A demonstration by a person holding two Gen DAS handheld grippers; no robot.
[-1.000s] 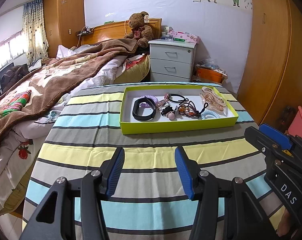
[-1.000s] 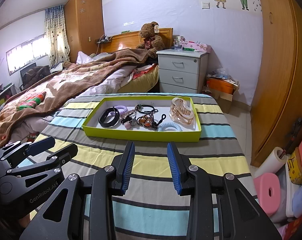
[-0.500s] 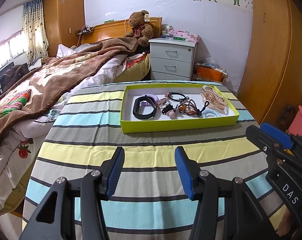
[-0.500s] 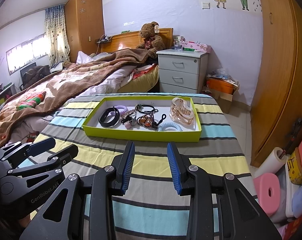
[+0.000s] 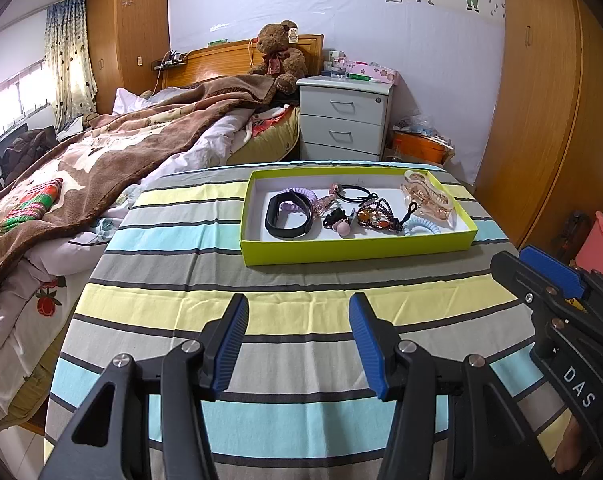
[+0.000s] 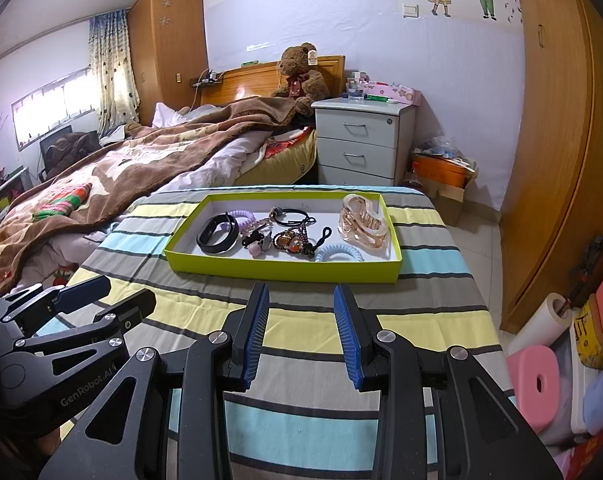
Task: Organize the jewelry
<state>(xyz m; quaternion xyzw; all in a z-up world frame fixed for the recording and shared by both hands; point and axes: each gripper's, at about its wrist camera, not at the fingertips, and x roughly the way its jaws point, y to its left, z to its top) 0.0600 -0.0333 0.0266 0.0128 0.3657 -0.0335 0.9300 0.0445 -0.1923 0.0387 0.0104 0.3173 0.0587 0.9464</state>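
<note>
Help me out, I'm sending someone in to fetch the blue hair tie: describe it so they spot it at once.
On the striped tablecloth sits a shallow lime-green tray of accessories. Look along its near wall, toward the right end, just in front of the big clear pinkish claw clip. The pale blue coiled hair tie lies there; the only other coil, the lilac one, is at the far left.

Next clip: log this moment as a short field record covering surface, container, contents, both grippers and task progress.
surface: striped cloth-covered table
container: shallow lime-green cardboard tray, on the table's far half
contents: black band bracelet, lilac spiral hair tie, thin black elastic, pale blue spiral hair tie, translucent peach claw clip, dark beaded piece
left hand-held gripper: open, empty, over the cloth short of the tray
right hand-held gripper: open, empty, short of the tray
progress: nothing picked up yet
</note>
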